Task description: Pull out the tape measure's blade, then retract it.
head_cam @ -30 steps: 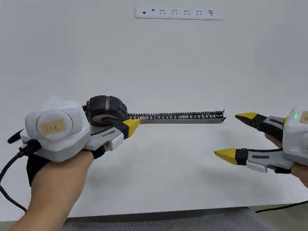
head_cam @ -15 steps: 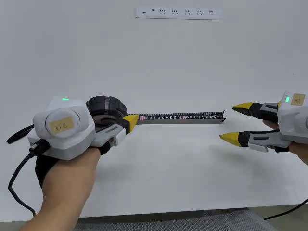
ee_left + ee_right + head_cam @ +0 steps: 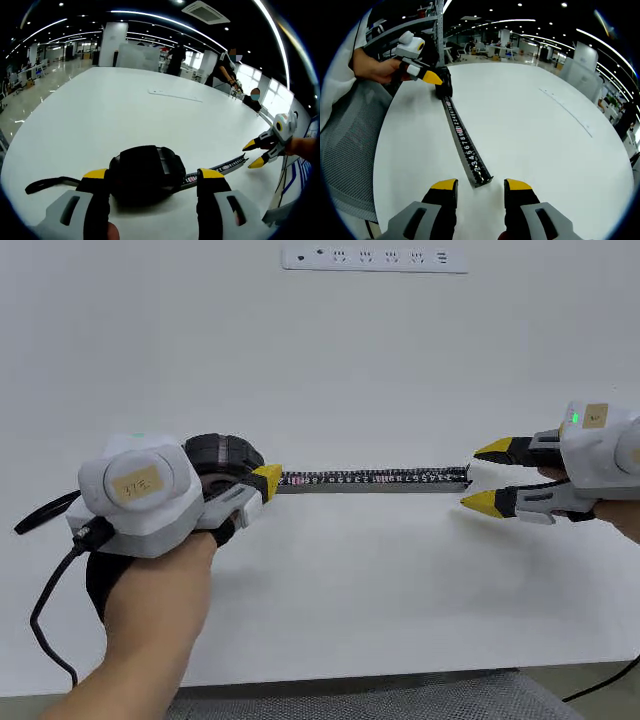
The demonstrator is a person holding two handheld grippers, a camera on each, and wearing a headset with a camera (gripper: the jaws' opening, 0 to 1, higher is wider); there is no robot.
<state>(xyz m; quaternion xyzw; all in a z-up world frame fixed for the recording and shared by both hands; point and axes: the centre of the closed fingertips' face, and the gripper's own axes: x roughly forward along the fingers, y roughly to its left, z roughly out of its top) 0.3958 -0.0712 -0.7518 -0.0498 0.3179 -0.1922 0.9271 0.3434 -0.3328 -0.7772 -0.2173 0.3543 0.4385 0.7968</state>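
Black round tape measure (image 3: 222, 464), left of frame, is sitting clamped in the left gripper (image 3: 153, 175) as an anchor while the half-open, empty right gripper (image 3: 489, 477) is straddling its extended black numbered blade (image 3: 375, 479) at the tip.

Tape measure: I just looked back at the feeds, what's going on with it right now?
The left gripper is shut on the tape measure, holding its black case on the white table. The blade lies pulled out flat across the table toward the right gripper. That gripper's jaws are open, and the blade's end sits just in front of them, not gripped.
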